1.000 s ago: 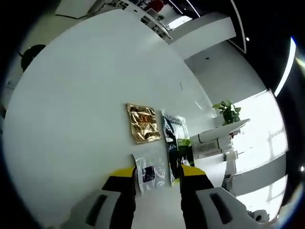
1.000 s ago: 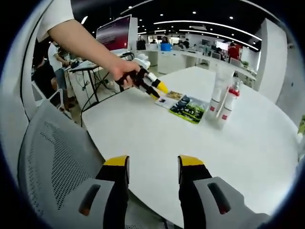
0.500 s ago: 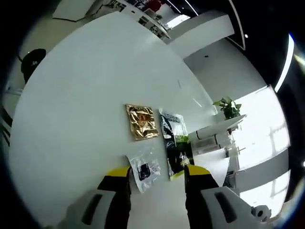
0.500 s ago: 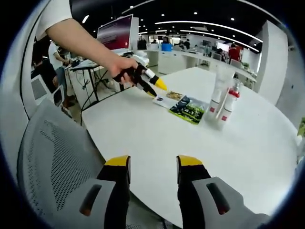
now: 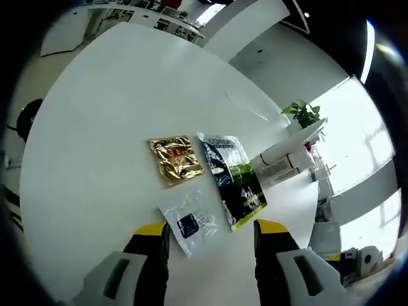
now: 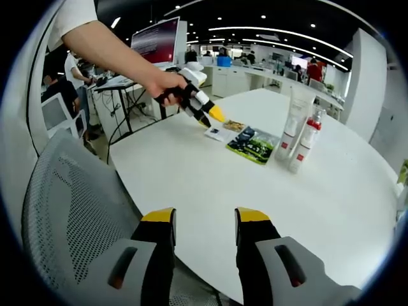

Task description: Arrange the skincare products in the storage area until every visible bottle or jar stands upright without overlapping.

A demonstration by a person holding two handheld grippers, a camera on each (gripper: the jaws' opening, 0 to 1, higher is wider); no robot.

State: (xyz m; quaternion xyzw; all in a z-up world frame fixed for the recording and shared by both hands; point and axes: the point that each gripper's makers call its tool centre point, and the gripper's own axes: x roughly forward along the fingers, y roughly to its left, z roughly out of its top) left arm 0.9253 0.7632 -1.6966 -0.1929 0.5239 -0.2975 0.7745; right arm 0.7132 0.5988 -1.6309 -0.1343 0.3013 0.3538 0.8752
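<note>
Three flat sachets lie on the white round table (image 5: 95,115): a gold sachet (image 5: 173,159), a black-and-green sachet (image 5: 233,180) and a clear sachet (image 5: 189,221) with a blue label. My left gripper (image 5: 210,234) hovers open just short of the clear sachet, with nothing between its yellow tips. In the right gripper view a hand holds the left gripper (image 6: 214,115) above the same sachets (image 6: 250,141). A tall white tube (image 6: 294,116) and a red-capped bottle (image 6: 304,145) stand upright beside them. My right gripper (image 6: 205,220) is open over the table's near edge.
A grey mesh chair (image 6: 70,210) stands at the table edge to the left of my right gripper. Desks, a monitor (image 6: 155,43) and people fill the background. A potted plant (image 5: 303,115) stands beyond the table. Bare table surface lies at the right (image 6: 338,197).
My left gripper has pulled back from the clear sachet, which lay between its tips before and now lies ahead of them. The right gripper has hardly moved.
</note>
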